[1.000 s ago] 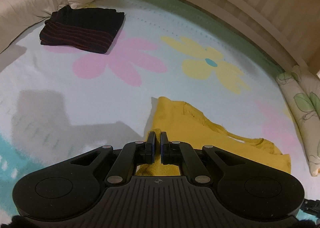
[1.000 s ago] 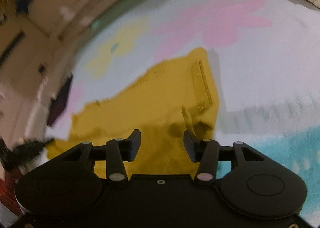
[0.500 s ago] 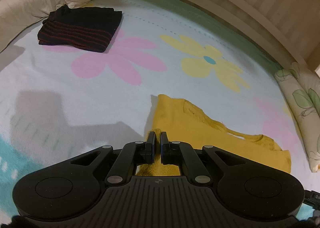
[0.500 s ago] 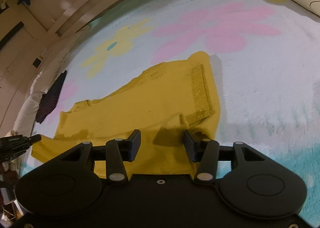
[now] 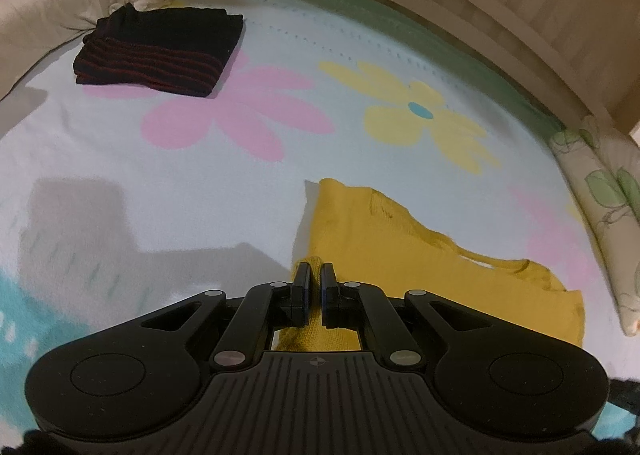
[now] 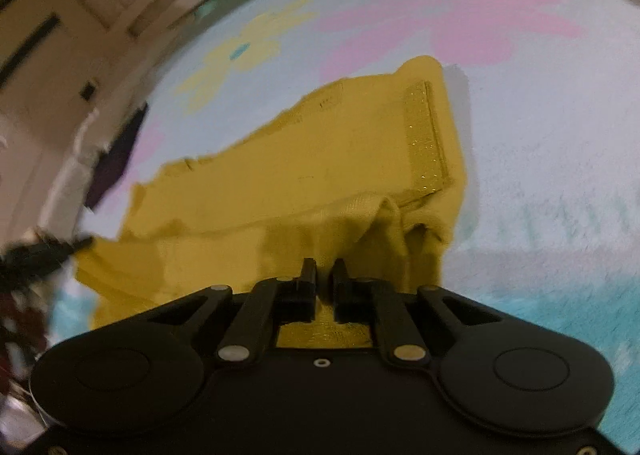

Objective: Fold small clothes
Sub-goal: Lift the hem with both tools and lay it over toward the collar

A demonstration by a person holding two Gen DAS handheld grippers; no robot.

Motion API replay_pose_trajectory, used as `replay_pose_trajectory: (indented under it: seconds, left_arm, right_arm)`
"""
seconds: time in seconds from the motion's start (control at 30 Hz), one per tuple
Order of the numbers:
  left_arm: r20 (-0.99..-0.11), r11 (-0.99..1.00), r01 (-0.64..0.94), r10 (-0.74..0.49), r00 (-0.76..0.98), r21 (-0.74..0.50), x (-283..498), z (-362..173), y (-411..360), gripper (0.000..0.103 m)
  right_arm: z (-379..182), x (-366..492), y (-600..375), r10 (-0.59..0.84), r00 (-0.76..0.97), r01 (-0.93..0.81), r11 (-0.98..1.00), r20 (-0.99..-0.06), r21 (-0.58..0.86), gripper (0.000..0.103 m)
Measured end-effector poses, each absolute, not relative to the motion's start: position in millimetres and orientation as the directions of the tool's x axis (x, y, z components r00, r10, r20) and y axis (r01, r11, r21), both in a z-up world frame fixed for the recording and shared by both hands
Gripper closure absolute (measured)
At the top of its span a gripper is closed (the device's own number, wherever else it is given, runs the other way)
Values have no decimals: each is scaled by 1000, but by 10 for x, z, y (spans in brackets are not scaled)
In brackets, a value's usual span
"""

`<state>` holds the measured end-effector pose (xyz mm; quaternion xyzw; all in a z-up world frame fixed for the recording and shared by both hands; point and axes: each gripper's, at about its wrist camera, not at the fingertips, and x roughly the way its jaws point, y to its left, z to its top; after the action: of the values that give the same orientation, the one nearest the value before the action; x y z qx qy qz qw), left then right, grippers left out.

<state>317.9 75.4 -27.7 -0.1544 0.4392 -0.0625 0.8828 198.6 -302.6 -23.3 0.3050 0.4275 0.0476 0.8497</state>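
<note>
A small mustard-yellow garment (image 5: 400, 255) lies on the flowered bed sheet (image 5: 180, 191). My left gripper (image 5: 314, 275) is shut on its near left corner, with yellow cloth pinched between the pads. In the right wrist view the same yellow garment (image 6: 304, 175) spreads ahead, with a glittery hem band (image 6: 424, 139) at its right edge. My right gripper (image 6: 323, 275) is shut on a raised fold at the garment's near right edge. The left gripper's tip (image 6: 44, 251) shows blurred at the far left.
A folded black garment with red stripes (image 5: 160, 51) lies at the far left of the bed beside white pillows (image 5: 44, 19). A leaf-print pillow (image 5: 600, 207) lines the right side. The wooden bed frame (image 5: 460, 11) curves along the far edge.
My right gripper has closed from wide open onto the yellow garment's near edge, bunching the cloth. My left gripper has stayed shut on its corner and barely moved.
</note>
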Motion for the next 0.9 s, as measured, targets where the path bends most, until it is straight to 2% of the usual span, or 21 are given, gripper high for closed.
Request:
replay_pose_trajectory:
  seconds: [0.1, 0.2, 0.67, 0.9]
  left_arm:
    - [-744, 929, -38, -271, 611, -369, 3194, -245, 791, 98]
    - [-734, 919, -41, -285, 616, -391, 3233, -241, 758, 98]
    - [-748, 920, -91, -248, 616, -380, 3665, -489, 613, 98]
    - [-735, 906, -109, -255, 628, -408, 3802, -555, 666, 98]
  right_arm:
    - [-77, 1903, -3193, 370, 713, 198, 709, -595, 677, 88]
    - [29, 1896, -3317, 336, 755, 217, 682, -563, 698, 88]
    - [-227, 2331, -3570, 250, 739, 346, 656, -626, 670, 88]
    - [-281, 2423, -3595, 225, 750, 350, 662, -622, 662, 89]
